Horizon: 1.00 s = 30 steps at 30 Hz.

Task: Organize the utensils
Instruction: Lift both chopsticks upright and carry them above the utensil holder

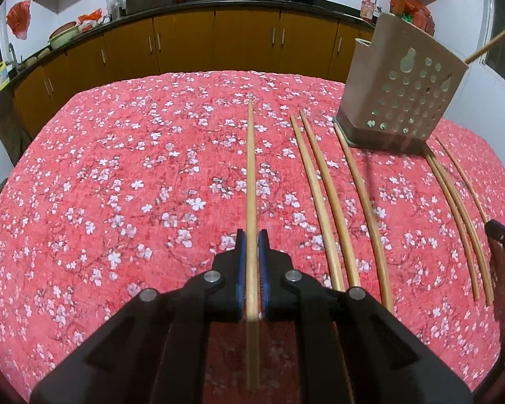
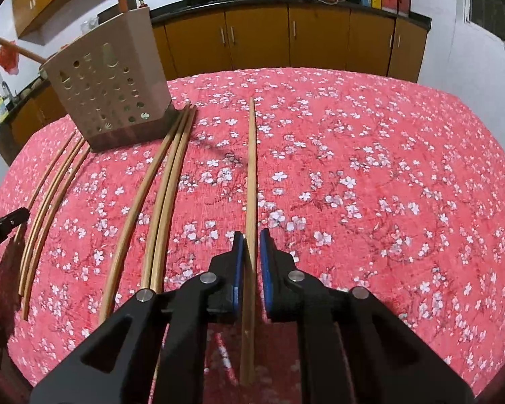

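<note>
My left gripper (image 1: 251,235) is clamped on a single chopstick (image 1: 251,168), its blue pads pinching the stick near one end so that the long end runs straight out ahead over the red flowered tablecloth (image 1: 117,168). My right gripper (image 2: 251,235) holds its own chopstick (image 2: 251,168) the same way, though there a small gap shows beside one pad and the stick leans on the other.

I judge the end-on hold is chosen so each stick can be tipped upright and dropped into the holder (image 1: 400,84), the beige perforated caddy standing on the cloth between my two hands, with an orange handle and a wooden one already sticking out of it.

Loose chopsticks (image 1: 323,202) lie in rows on the cloth: three between my left gripper and the holder, with more (image 2: 165,185) on the right side of it. They lie near the caddy's base, and those handles crowd the opening, so I reckon each stick must go in clear of them.

Behind the table run yellow cabinets (image 1: 185,40) with two woks on the counter.
</note>
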Each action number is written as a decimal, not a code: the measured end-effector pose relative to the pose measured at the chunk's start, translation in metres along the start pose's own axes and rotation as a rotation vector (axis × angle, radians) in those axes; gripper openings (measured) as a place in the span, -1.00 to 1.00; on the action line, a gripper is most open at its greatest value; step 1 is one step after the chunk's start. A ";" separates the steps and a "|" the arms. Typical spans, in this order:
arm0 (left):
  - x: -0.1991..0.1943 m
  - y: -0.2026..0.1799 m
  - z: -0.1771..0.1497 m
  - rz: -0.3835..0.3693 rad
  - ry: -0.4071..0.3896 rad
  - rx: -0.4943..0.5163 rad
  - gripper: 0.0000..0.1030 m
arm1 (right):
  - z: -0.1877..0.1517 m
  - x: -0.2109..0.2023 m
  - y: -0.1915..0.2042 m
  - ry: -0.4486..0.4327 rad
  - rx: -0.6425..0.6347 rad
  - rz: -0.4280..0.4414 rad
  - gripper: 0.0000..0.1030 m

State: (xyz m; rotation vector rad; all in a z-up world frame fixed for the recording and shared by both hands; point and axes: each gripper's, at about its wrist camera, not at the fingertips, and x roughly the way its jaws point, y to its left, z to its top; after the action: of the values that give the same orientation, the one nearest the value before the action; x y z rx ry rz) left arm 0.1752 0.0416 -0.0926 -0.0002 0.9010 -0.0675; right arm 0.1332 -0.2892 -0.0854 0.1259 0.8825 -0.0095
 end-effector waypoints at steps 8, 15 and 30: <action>-0.019 0.005 0.010 -0.019 -0.029 -0.008 -0.84 | 0.023 -0.040 -0.007 -0.108 0.022 0.022 -0.85; -0.063 0.014 0.034 -0.034 -0.147 -0.019 -0.84 | 0.043 -0.084 -0.010 -0.263 0.048 0.036 -0.85; -0.135 0.022 0.074 -0.082 -0.378 -0.077 -0.85 | 0.067 -0.125 -0.011 -0.450 0.066 0.028 -0.85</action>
State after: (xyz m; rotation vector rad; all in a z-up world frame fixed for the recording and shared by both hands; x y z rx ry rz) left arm 0.1513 0.0697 0.0582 -0.1185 0.5250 -0.1051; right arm 0.1050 -0.3134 0.0519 0.1889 0.4314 -0.0390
